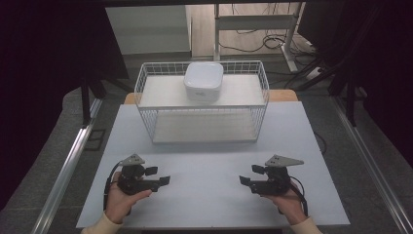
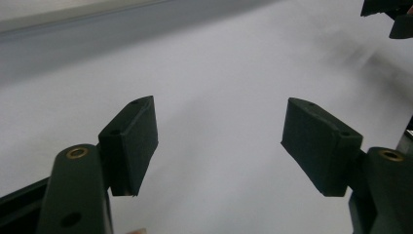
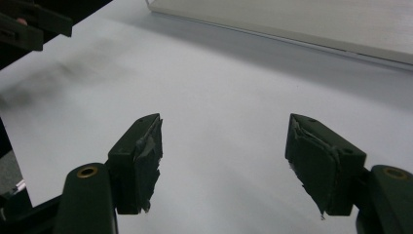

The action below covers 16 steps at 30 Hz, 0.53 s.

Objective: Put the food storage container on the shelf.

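White and square, the lidded box (image 1: 203,81) is sitting on the upper shelf of the wire basket (image 1: 146,80) at the far side of the counter (image 1: 209,204), well apart from both hands. The left hand-held gripper (image 1: 157,176) and the right hand-held gripper (image 1: 251,175) are resting low near the front edge, pointing toward each other, jaws standing wide with nothing between them, probably a ready position before reaching.

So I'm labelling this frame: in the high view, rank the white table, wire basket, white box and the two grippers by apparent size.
1. white table
2. wire basket
3. white box
4. left gripper and right gripper: they look alike, so I won't rank them.
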### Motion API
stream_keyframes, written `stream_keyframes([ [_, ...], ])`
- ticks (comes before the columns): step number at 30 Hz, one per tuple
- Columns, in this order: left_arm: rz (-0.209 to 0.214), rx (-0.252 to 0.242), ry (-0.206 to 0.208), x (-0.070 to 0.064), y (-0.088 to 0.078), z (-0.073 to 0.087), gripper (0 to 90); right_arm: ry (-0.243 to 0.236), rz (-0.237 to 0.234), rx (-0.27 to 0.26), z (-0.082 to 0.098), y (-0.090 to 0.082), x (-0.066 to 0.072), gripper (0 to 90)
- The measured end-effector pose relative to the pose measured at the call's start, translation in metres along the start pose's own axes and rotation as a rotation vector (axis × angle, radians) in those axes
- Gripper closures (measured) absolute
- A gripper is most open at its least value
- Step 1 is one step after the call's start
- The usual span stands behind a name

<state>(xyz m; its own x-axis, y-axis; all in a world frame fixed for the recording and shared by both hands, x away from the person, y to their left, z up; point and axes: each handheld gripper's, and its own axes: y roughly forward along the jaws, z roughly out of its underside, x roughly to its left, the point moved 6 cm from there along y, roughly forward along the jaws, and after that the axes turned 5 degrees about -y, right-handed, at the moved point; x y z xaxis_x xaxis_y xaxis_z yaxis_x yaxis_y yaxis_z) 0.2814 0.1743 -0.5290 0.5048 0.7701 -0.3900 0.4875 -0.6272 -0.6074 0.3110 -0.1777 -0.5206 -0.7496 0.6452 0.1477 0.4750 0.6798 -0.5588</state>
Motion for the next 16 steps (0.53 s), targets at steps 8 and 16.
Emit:
stream_keyframes([
  [8, -0.022, -0.018, 0.0, 0.0038, 0.0003, 0.0, 27.4, 0.002, 0.027, -0.044, -0.0024, -0.0055, -0.0055, 29.7],
  [16, -0.038, -0.024, 0.012, 0.0041, 0.0016, 0.0009, 26.0, -0.065, 0.06, -0.048, -0.0009, -0.0029, -0.0055, 26.2],
])
